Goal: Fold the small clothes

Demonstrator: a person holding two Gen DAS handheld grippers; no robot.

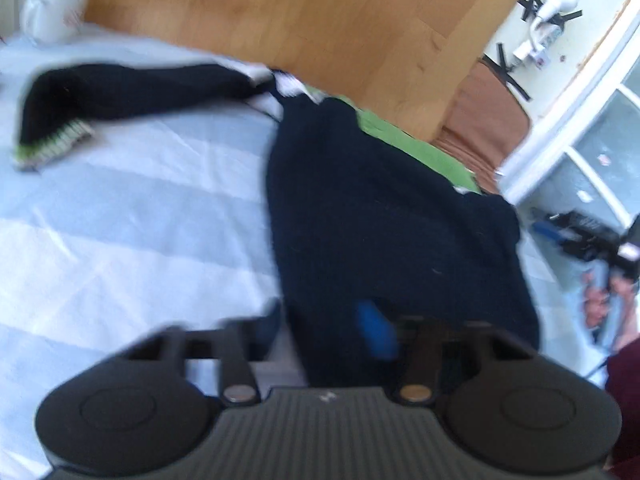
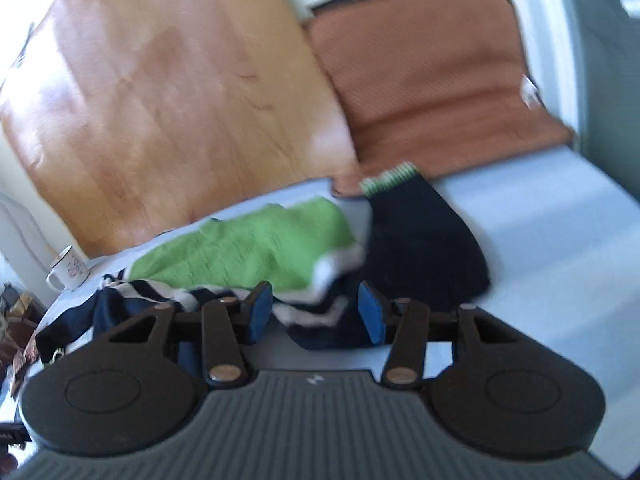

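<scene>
Left gripper (image 1: 344,332) clamped on navy sweater (image 1: 384,216) hem, body running away ahead; right gripper (image 2: 316,312) open, empty, just short.

Navy sweater (image 1: 384,208) with green-striped cuffs lies sprawled on pale bedsheet (image 1: 120,220).

No text, label or number can be read in either view. A white mug (image 2: 67,271) carries dark markings, too blurred to make out.
</scene>
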